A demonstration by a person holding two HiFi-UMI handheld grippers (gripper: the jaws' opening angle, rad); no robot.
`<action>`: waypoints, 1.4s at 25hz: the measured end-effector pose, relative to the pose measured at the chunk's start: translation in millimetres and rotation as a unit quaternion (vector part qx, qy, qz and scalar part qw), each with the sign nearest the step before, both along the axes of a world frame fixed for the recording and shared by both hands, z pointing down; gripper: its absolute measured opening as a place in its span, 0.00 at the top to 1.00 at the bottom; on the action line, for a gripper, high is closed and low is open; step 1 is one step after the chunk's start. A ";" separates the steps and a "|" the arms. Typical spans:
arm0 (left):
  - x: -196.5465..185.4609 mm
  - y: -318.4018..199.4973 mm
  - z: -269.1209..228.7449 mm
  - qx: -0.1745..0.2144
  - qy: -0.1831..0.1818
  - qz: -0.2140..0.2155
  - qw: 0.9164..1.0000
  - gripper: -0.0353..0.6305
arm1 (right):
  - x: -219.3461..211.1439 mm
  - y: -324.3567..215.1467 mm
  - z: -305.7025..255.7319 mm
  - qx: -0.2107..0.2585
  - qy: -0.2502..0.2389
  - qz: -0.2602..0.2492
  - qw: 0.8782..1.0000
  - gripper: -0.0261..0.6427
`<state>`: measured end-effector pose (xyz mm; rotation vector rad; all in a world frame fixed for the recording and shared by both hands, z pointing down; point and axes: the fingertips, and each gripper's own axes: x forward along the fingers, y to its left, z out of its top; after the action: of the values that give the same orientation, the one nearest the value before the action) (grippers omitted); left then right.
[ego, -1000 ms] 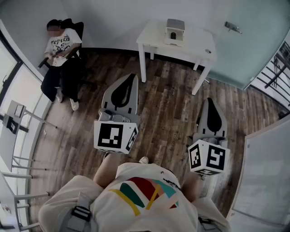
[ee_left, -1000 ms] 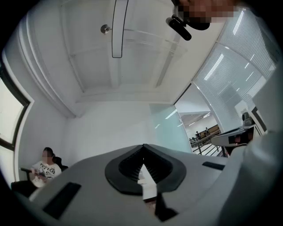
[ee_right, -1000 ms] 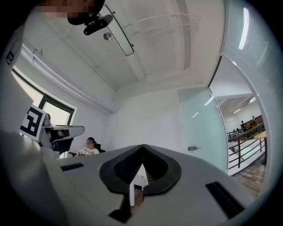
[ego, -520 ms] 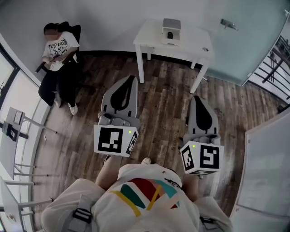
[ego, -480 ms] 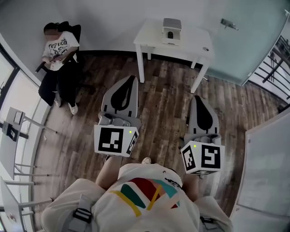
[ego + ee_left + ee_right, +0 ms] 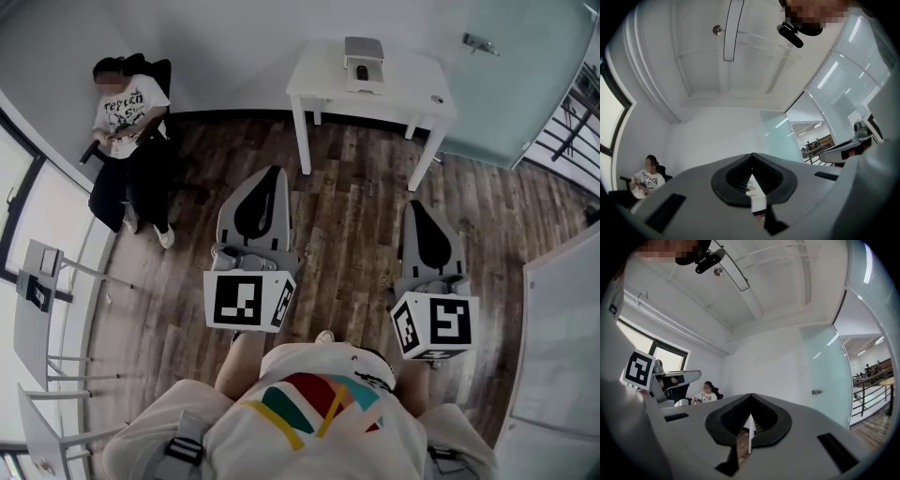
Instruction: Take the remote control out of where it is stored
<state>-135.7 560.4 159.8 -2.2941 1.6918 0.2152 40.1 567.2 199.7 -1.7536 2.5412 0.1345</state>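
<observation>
- Head view: the left gripper (image 6: 272, 180) and the right gripper (image 6: 420, 211) are both clenched on nothing. They hang over the wooden floor (image 6: 356, 206), well apart from the white table (image 6: 319, 80) at the far wall. A grey box (image 6: 364, 54) stands on that table with a small dark thing at its front. I judge that the remote control is stored there, though it is too small to be sure. If the jaws arrive clenched, they could shove the box toward the wall, or knock the small round thing (image 6: 437, 98) off the table edge.
- Left gripper view: the left gripper (image 6: 751, 161) has its jaws together and empty. Only a sliver of white shows past them, so aiming by this view could miss the box.
- Right gripper view: the right gripper (image 6: 750, 400) is likewise pressed closed and empty. A seated person (image 6: 706, 396) and a glass door (image 6: 825, 376) flank the path ahead, so a wide swing of the 2 grippers could stray toward either.
</observation>
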 end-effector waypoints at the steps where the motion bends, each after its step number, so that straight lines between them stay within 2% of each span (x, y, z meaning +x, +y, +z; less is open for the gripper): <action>1: -6.1 -0.5 1.5 -0.001 -0.001 -0.003 1.000 0.94 | -3.9 -1.5 2.0 -0.001 -0.001 0.003 1.000 0.96; 8: -37.1 -19.5 24.2 -0.029 0.029 0.004 0.999 0.94 | -14.5 -13.2 18.9 -0.014 0.034 0.041 0.998 0.96; 12: -31.7 -36.9 26.6 -0.032 0.027 0.022 0.999 0.94 | -13.4 -22.2 14.7 -0.013 -0.005 0.022 1.000 0.96; 16: -17.0 -64.6 36.3 -0.045 0.024 0.039 0.998 0.94 | -6.1 -46.0 18.3 -0.011 -0.005 0.026 1.000 0.96; 28: 5.7 -217.2 47.8 -0.071 0.005 0.027 0.997 0.94 | 9.3 -201.5 28.7 -0.024 -0.020 0.007 0.999 0.96; 35: 14.7 -303.4 38.0 -0.067 0.014 0.020 0.997 0.94 | 22.6 -293.5 27.2 -0.037 -0.028 -0.002 0.999 0.96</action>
<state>-121.0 256.9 197.8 -2.4341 1.7244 0.1475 62.7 273.7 226.9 -1.7498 2.5424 -0.0082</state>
